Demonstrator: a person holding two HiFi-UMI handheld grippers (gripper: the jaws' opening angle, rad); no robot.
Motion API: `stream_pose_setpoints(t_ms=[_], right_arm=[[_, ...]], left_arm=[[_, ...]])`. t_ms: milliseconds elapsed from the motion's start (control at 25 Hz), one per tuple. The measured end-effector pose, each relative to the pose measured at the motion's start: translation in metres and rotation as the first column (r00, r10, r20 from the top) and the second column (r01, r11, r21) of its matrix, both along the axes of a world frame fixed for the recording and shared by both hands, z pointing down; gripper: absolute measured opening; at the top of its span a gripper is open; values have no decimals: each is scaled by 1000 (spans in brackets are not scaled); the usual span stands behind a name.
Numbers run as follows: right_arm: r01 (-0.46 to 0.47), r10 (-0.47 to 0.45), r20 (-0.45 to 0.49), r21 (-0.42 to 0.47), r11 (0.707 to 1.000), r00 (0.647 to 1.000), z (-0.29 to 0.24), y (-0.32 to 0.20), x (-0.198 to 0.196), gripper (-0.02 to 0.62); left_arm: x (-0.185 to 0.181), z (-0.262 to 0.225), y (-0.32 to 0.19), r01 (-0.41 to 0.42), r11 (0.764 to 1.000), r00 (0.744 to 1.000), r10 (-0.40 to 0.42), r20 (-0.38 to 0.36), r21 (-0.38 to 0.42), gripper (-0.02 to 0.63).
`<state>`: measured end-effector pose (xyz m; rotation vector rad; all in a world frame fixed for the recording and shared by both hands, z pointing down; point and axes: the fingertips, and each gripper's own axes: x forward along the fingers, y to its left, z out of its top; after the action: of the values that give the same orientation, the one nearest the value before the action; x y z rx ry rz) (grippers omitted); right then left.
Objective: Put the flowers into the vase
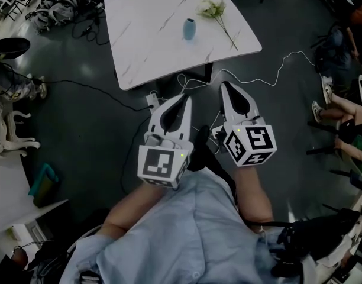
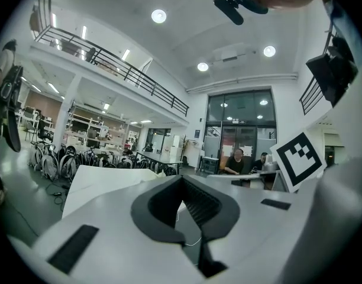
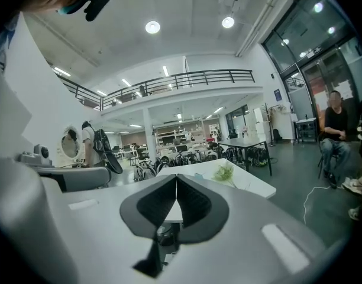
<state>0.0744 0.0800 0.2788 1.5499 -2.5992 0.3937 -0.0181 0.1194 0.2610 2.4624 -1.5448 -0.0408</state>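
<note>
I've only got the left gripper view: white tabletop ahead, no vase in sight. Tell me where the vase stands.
Observer: In the head view the blue vase stands upright near the middle of the white table, ahead of both grippers.
Operator: Now give me the flowers.
Observer: The flowers lie flat on the table to the right of the vase, not touching it. The blossoms are at the far end and the stems point toward the near right corner.
</note>
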Motion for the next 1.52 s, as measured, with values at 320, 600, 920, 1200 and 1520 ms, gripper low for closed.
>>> stream_pose_setpoints(t_ms=[320,600,920,1200,1520], right_arm=[[-4,4,10,-30,1000,1000,18,-75,41,5],[42,-40,22,-59,997,999,29,-130,70,5],[95,-94,14,-91,991,995,38,-172,91,6],[89,-87,21,-105,990,996,41,-204,101,6],[74,-83,-60,-149,986,995,65,-257,94,17]], left_arm=[[20,8,-73,57,998,997,-56,45,-13,5],[59,11,-130,74,997,994,-72,80,-24,5],[86,12,-166,99,994,991,-95,95,-36,5],[90,2,-194,112,993,985,-107,135,-27,5],[69,18,-241,128,991,988,-123,89,-43,5]])
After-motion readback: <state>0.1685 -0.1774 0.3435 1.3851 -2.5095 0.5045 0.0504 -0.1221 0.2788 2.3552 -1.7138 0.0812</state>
